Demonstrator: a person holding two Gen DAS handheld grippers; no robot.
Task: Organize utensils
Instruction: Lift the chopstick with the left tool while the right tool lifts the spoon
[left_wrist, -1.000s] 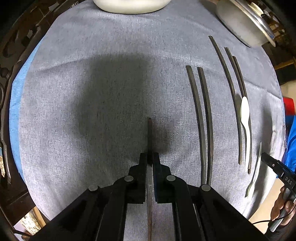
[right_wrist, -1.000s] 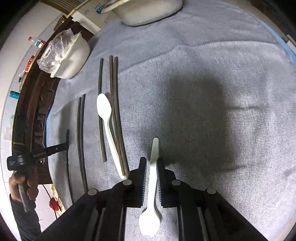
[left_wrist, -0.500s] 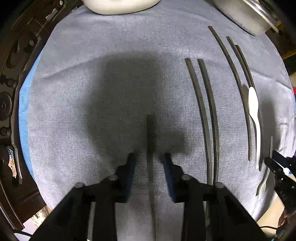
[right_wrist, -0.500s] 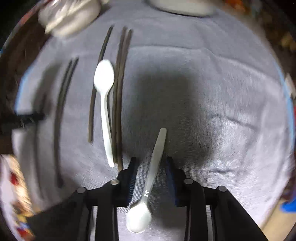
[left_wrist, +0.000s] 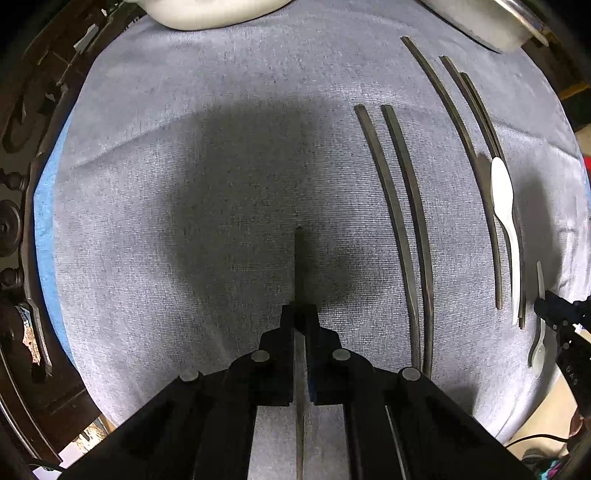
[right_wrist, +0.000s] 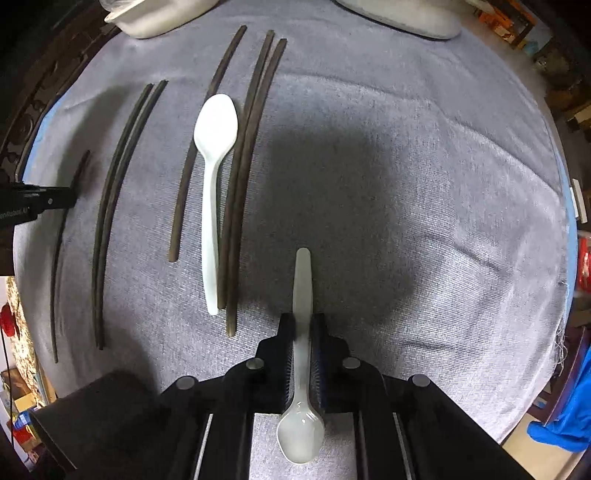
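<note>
My left gripper (left_wrist: 299, 314) is shut on a dark chopstick (left_wrist: 298, 266) that points straight ahead over the grey cloth. My right gripper (right_wrist: 303, 323) is shut on a white plastic spoon (right_wrist: 302, 295), handle forward, bowl back between the fingers. Several dark chopsticks (right_wrist: 240, 177) lie in rows on the cloth, with a second white spoon (right_wrist: 214, 147) among them. In the left wrist view a chopstick pair (left_wrist: 402, 221) lies right of the gripper, and the second spoon (left_wrist: 504, 199) lies further right. The left gripper shows at the left edge of the right wrist view (right_wrist: 55, 199).
The grey cloth (right_wrist: 424, 184) covers a round table with dark wooden edging (left_wrist: 22, 221). White dishes stand at the far edge (right_wrist: 159, 18) (right_wrist: 402, 18). A metal-rimmed bowl (left_wrist: 491, 22) stands at the back right in the left wrist view.
Both grippers opened half a second ago and have shut again, the left on the chopstick, the right on the spoon. The right wrist view has turned to face the rows squarely.
</note>
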